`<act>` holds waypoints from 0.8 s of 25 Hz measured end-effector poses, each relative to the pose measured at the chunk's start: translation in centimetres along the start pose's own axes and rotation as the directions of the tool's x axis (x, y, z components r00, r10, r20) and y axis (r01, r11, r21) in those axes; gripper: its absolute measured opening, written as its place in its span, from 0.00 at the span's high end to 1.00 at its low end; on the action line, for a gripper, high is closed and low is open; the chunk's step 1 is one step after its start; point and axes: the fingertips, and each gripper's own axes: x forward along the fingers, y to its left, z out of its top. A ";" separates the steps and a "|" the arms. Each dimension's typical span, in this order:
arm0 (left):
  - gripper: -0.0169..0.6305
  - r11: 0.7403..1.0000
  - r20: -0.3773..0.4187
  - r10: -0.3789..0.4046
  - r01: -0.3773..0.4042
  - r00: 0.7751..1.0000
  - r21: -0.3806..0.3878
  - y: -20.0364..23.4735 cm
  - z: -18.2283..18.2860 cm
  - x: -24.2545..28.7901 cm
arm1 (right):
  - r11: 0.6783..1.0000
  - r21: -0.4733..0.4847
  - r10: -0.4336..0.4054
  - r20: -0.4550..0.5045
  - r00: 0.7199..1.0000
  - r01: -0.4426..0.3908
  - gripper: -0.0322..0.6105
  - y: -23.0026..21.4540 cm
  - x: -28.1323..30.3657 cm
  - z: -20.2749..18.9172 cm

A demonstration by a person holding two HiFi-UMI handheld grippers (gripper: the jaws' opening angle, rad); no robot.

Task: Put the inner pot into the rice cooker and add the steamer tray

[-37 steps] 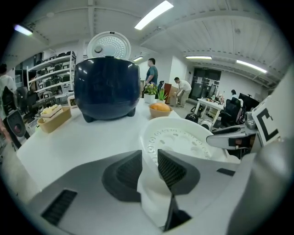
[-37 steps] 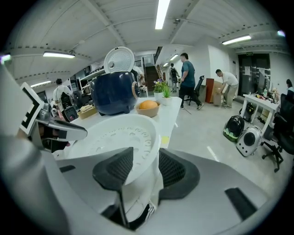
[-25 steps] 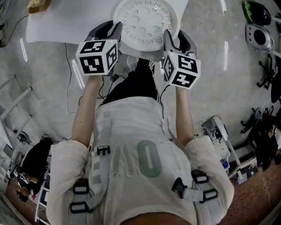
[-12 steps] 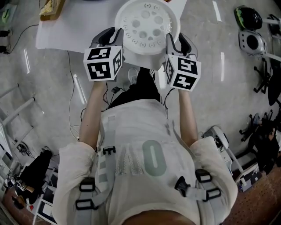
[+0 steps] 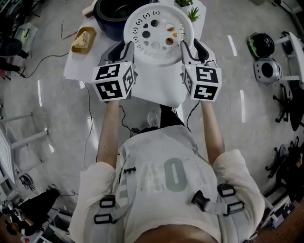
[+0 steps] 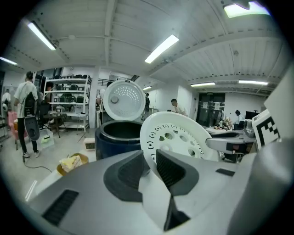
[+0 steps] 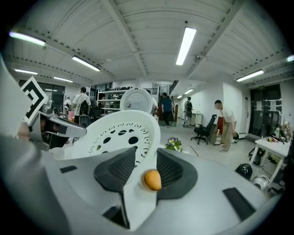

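Note:
The white steamer tray [image 5: 159, 33], a round dish with several holes, hangs tilted in the air between my two grippers. My left gripper [image 5: 124, 47] is shut on its left rim, the pads pinching the edge [image 6: 151, 158]. My right gripper [image 5: 187, 47] is shut on the right rim, where the tray [image 7: 121, 133] rises past its fingers. Just beyond the tray stands the dark blue rice cooker [image 5: 111, 14] on the white table [image 5: 156, 88], its lid [image 6: 121, 101] standing open. Its dark inside [image 6: 119, 131] does not show whether the inner pot is in it.
A small bowl of yellow food [image 5: 83, 39] sits left of the cooker. A potted plant [image 5: 192, 13] stands at the table's far right. Something orange [image 7: 153, 180] shows through a hole at the tray's rim. Helmets [image 5: 260, 45] lie on the floor to the right. People stand in the room behind.
Both grippers have risen with the tray held between them, carrying it over the table toward the cooker. The cooker, bowl and plant have come into the head view.

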 end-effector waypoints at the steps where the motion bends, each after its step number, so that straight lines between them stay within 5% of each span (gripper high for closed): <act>1: 0.82 1.000 0.019 0.008 -0.008 1.000 0.003 0.3 1.1 0.0 | 1.000 -0.010 0.009 0.016 1.000 -0.009 0.71 0.0 0.4 1.2; 10: 0.82 0.995 0.176 0.089 -0.094 0.980 0.018 5.6 9.9 0.1 | 0.989 -0.110 0.109 0.101 0.989 -0.098 0.71 1.7 6.6 10.9; 20: 0.82 0.983 0.159 0.177 -0.182 0.971 0.019 11.4 13.8 4.4 | 0.971 -0.150 0.196 0.057 0.979 -0.186 0.69 3.0 15.4 14.4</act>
